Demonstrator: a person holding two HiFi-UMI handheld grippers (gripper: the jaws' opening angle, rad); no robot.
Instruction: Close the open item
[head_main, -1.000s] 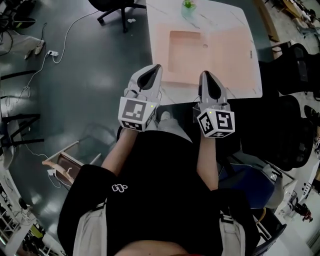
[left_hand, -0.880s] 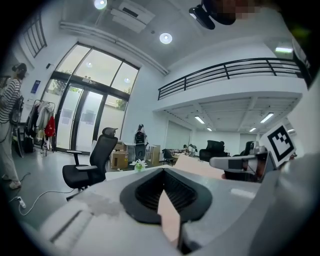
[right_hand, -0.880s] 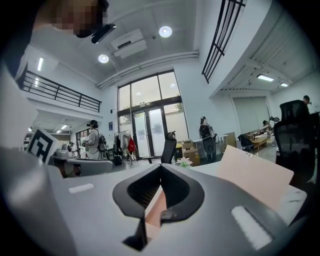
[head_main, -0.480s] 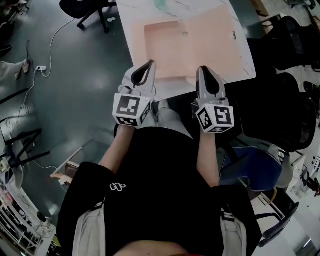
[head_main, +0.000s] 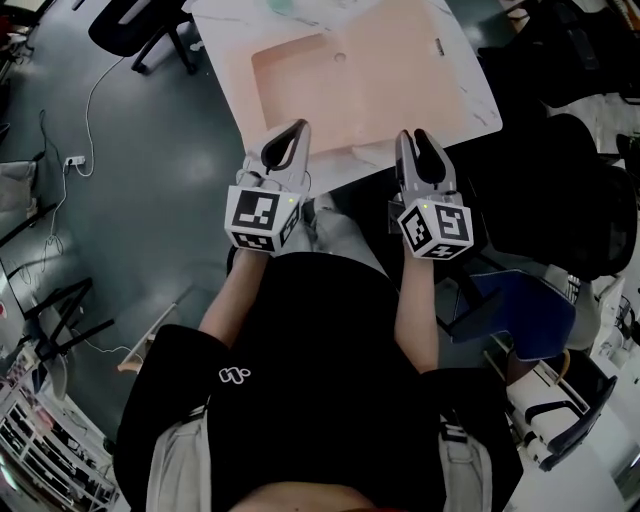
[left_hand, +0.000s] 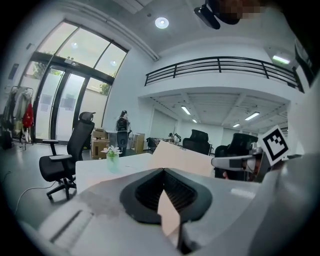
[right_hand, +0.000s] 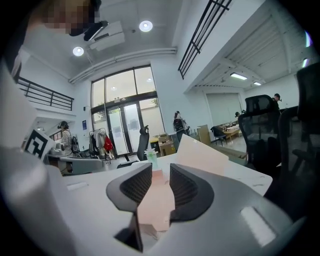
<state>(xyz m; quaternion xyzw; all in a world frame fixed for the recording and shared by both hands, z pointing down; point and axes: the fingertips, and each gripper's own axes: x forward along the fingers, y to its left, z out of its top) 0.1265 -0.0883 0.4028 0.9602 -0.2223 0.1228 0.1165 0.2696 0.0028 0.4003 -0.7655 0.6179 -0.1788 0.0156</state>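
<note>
Currently the pink box sits open on the white counter, just ahead of both tools. The left hand-held gripper has its jaws together, empty. The right hand-held gripper has just been opening, jaws apart on nothing.

Left claw closed, right claw parting

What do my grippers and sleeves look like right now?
Both the left gripper and right gripper have light grey shells, black ribbed pads and a white cube with black square markers. The right's jaws have just been opening, empty. Short black sleeves.
</note>
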